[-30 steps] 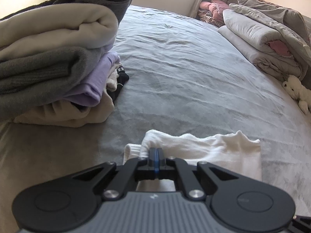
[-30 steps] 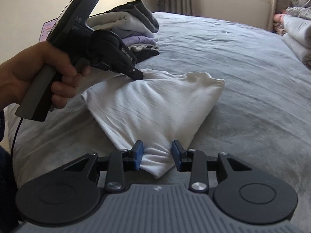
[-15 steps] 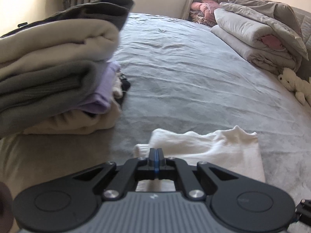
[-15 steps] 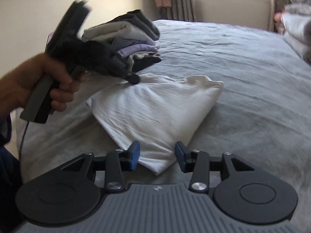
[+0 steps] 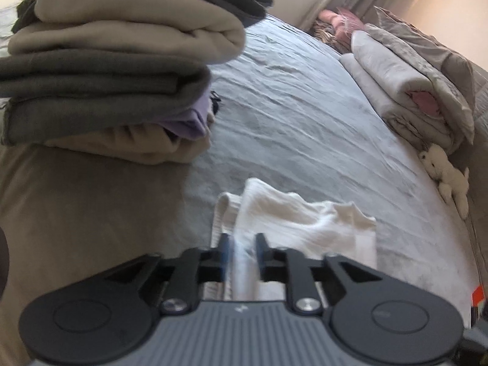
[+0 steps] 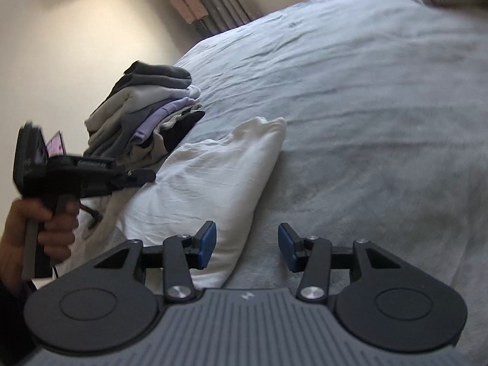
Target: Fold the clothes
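A folded white garment (image 5: 292,225) lies on the grey bed (image 5: 289,116); it also shows in the right wrist view (image 6: 198,189). My left gripper (image 5: 241,253) is partly open, with a fold of the white cloth between its jaws. In the right wrist view the left gripper (image 6: 146,177) sits at the garment's left edge, held by a hand. My right gripper (image 6: 247,250) is wide open and empty, its left pad over the garment's near corner.
A stack of folded clothes (image 5: 116,70) stands on the bed to the left, also in the right wrist view (image 6: 149,113). Folded bedding (image 5: 408,82) and a white plush toy (image 5: 445,180) lie at the right. The grey bed (image 6: 366,106) stretches beyond.
My left gripper has opened from shut. My right gripper has opened wider and drawn to the right off the garment's corner. Both cameras tilted.
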{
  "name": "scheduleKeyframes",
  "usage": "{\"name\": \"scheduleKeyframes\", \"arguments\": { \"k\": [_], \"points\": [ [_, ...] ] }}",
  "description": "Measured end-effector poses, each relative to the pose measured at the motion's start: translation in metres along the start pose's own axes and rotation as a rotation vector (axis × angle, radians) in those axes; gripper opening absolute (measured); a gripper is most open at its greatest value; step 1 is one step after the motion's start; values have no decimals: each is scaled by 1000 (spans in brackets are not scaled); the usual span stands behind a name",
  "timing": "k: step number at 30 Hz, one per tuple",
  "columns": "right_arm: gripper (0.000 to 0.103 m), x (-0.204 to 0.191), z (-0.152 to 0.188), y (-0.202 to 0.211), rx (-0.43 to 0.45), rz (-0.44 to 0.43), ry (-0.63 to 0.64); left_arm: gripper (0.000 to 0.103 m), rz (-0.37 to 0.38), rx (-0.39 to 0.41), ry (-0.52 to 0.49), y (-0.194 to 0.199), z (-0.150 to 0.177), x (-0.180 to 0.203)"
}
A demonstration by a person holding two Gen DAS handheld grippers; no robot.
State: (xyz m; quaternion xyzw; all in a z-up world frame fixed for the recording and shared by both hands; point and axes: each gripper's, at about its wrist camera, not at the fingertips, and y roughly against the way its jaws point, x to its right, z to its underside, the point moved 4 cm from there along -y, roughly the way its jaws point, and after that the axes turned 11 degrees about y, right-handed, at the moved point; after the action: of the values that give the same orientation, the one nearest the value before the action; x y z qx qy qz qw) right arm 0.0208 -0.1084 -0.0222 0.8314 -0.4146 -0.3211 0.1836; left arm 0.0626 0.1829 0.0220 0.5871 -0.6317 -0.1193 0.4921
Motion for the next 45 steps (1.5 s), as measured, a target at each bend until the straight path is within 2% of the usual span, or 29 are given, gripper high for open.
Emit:
{"name": "scheduleKeyframes", "arguments": {
  "k": [4,6,8,10,12,15,17,20,24,26,28,33,37,39,41,44,45],
  "points": [
    [49,7,-3,-6,19,-37,-64,37,-2,-1,-6,-1,2,2],
    [50,11,-5,-11,31,-54,-91,44,-8,-19,-14,-5,5,2],
    [50,15,-6,-16,44,-76,-121,57,-46,-32,-48,-10,8,3],
    [50,20,-6,-20,58,-100,-151,57,-81,-32,-79,-12,10,2],
    [50,21,-9,-22,65,-124,-164,57,-77,-33,-82,-12,10,0],
    [50,20,-11,-30,69,-130,-156,55,-74,-35,-91,-14,10,1],
    [48,18,-12,-35,71,-133,-151,43,-71,-34,-101,-15,11,3],
    [47,14,-13,-39,77,-119,-125,35,-76,-24,-124,-16,13,7],
    [20,16,-14,-40,86,-87,-136,27,-68,-24,-109,-15,13,6],
    [17,19,-14,-40,91,-70,-153,19,-53,-17,-89,-12,12,5],
    [15,13,-17,-36,104,-47,-116,14,-23,-26,-77,-9,16,12],
    [13,0,-39,-11,88,0,-3,13,66,-68,-61,-6,31,35],
    [13,7,-51,30,73,78,83,13,137,-102,-48,-3,43,54],
    [13,18,-50,42,52,111,79,14,126,-111,-63,-7,48,59],
    [14,32,-43,38,-6,142,50,19,97,-117,-87,-12,53,63],
    [25,52,-32,24,-64,126,-40,20,70,-127,-80,-13,54,60],
    [35,56,-31,22,-67,107,-77,20,78,-126,-57,-10,51,55]
  ]
}}
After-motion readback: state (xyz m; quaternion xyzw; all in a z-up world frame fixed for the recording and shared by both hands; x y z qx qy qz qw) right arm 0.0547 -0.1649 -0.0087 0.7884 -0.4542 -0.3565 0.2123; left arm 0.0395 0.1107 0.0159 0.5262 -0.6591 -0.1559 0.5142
